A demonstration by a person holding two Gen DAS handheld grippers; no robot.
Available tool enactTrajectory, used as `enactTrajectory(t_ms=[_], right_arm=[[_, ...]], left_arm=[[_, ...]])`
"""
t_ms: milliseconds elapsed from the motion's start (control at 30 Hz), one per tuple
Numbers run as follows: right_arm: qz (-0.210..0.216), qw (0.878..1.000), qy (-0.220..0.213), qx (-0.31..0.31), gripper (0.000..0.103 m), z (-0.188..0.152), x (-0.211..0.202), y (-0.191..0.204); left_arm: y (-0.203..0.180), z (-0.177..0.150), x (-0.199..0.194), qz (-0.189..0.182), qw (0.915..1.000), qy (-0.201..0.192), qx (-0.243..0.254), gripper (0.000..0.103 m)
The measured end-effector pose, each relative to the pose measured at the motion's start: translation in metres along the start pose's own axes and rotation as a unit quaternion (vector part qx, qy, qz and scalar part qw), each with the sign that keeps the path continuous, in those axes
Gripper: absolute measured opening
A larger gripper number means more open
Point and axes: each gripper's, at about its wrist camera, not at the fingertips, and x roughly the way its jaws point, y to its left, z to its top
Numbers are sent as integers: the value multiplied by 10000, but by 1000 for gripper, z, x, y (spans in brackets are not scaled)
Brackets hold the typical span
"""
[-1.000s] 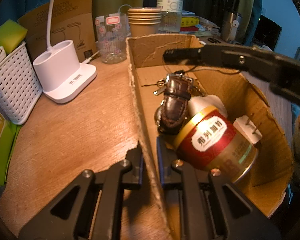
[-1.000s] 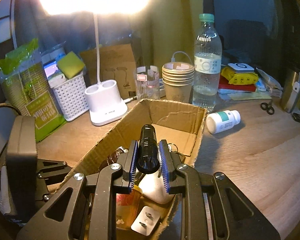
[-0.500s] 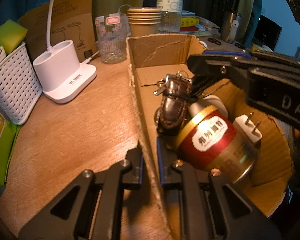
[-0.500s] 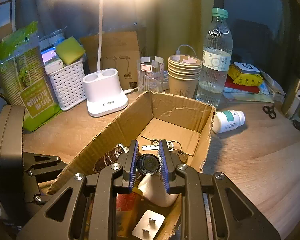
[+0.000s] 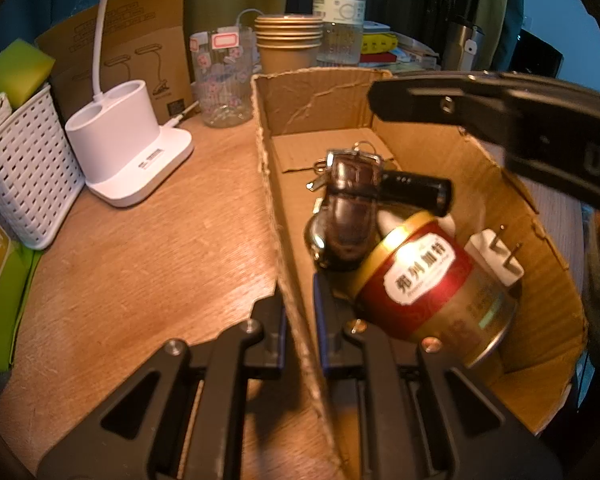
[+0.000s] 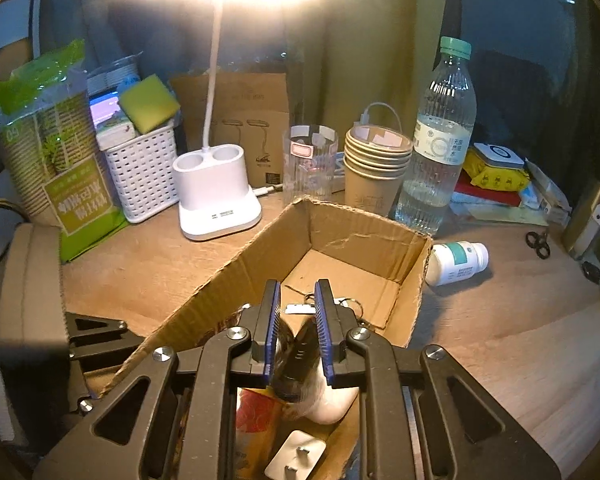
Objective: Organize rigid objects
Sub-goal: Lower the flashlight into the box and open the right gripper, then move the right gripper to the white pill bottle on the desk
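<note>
Clenching box wall (image 5: pixel 274 208), left fingers (image 5: pixel 270 336) — right fingers (image 6: pixel 268 320), just closing, hang empty over flashlight (image 5: pixel 414 190).

A wooden counter (image 6: pixel 520 320) spreads beyond the jaws; above them a lit desk lamp (image 6: pixel 216 184) glares against olive curtains (image 6: pixel 364 60).

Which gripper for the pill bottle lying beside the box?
Right. The right gripper is empty, its jaws just closing on nothing, and the pill bottle lies its side of the box. The left gripper clamps the box wall.
</note>
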Motion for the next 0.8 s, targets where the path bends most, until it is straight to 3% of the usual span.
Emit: enactTrajectory(t_ms=[533, 633, 800], right_arm=[[103, 9992, -53, 378, 20, -15, -11, -17], [126, 9990, -72, 429, 27, -17, -12, -20], [165, 9981, -200, 560, 31, -18, -15, -29]], left_arm=[[0, 0, 0, -1, 10000, 1, -1, 12], [0, 0, 0, 1, 10000, 0, 0, 12], [0, 0, 0, 1, 10000, 0, 0, 12]])
